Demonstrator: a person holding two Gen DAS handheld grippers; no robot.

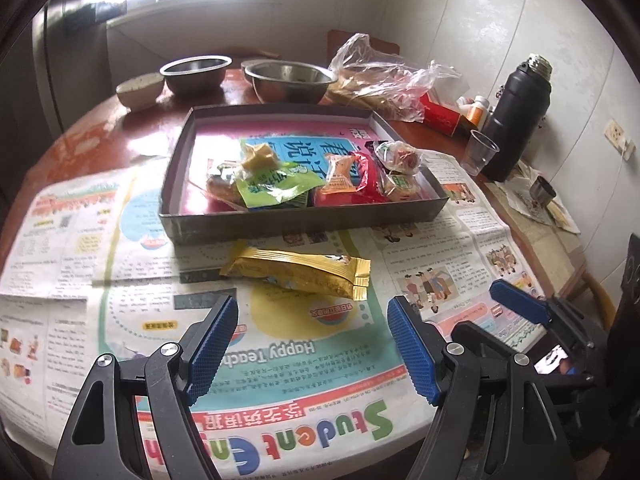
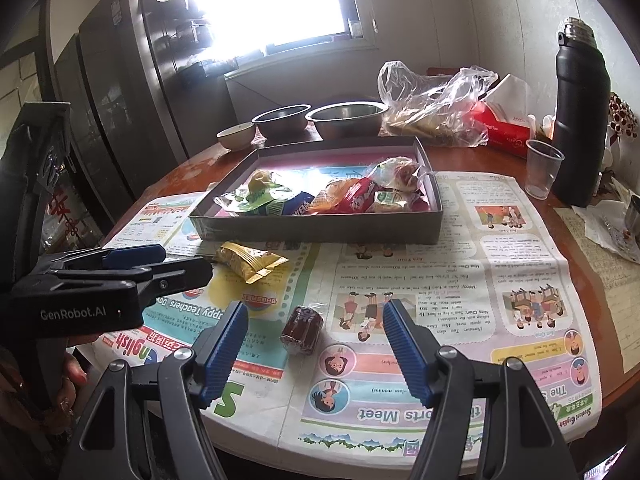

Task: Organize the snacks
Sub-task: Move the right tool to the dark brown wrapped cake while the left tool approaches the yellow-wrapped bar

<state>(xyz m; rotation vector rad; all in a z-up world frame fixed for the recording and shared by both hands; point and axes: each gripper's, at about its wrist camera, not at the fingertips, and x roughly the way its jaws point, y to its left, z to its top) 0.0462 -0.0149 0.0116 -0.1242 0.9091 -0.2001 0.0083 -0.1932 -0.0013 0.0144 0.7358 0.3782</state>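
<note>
Left wrist view shows our left gripper [image 1: 312, 344] with its jaws apart and empty, hovering over the newspaper [image 1: 280, 360] just short of the gold-wrapped snack bar [image 1: 298, 274], which lies in front of the shallow grey box [image 1: 304, 218]. That box already holds a heap of wrapped snacks [image 1: 320, 178]. From the right wrist view, our right gripper [image 2: 314, 344] also stands apart and empty, with a small dark-wrapped snack [image 2: 302, 330] lying on the paper between its fingers but untouched by either pad.

We judge most of the sorting done, with these two pieces left outside the box. Next, we would lower the right gripper around the dark snack, close gently so the wrapper does not slip, then lift it over the box wall. The gold bar calls for a grip across its narrow width.
</note>
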